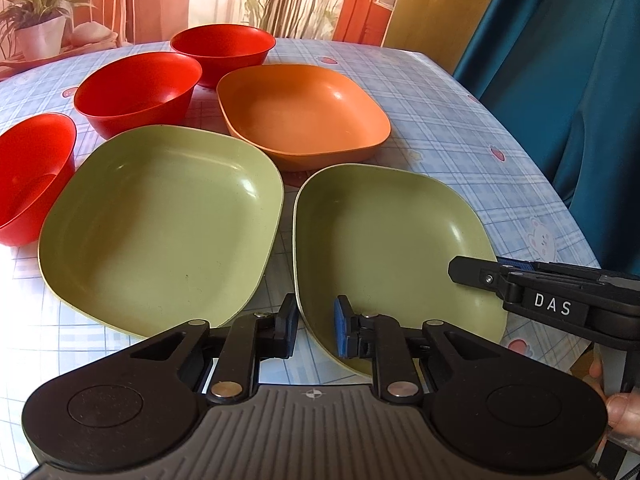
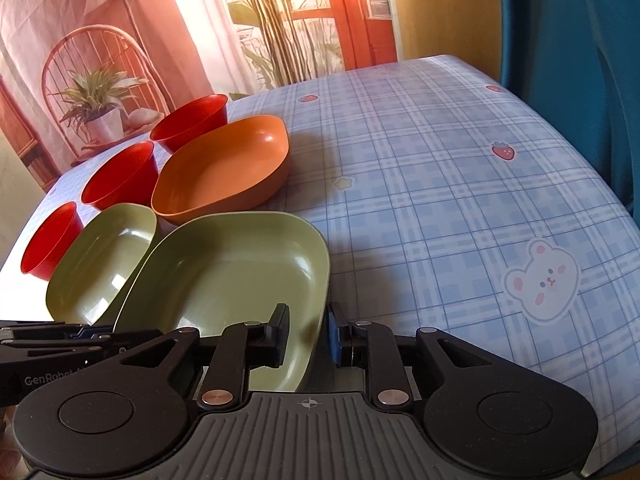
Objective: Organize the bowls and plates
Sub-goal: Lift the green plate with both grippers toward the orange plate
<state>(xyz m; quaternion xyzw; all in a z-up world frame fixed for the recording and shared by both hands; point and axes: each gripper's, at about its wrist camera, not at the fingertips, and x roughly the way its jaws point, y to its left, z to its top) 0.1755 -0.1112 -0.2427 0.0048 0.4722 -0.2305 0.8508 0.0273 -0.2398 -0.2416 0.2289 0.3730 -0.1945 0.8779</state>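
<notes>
Left wrist view, nearest first: the left gripper (image 1: 316,326) has its jaws set either side of the near left rim of the right green plate (image 1: 392,256), one finger outside the wall and one inside. A gap shows at the pads, so I judge them parted, not yet clenched on the rim. The right gripper (image 2: 308,330) does the same at that plate's near right edge, one finger inside and one just outside, also with a gap showing. Both tools are thus at the one plate, which lies straight ahead of both sets of jaws with its long axis running away from the cameras. Neither hand is clearly nearer.

Just beside it on the left, rims almost touching, sits the left green plate (image 1: 160,224), the likely base for a stack, so I judge the coming move to be a lift and a short carry leftward. Beyond both is the orange plate (image 1: 304,114). Three red bowls run in a line along the left: the near bowl (image 1: 34,176), the middle bowl (image 1: 138,92) and the far bowl (image 1: 222,54). All rest on the checked tablecloth (image 2: 440,160), printed with strawberries and a bear.

Writing: "DAS" on the right tool's arm in the left view, and "GenRobot", cut off, on the left tool in the right view.
</notes>
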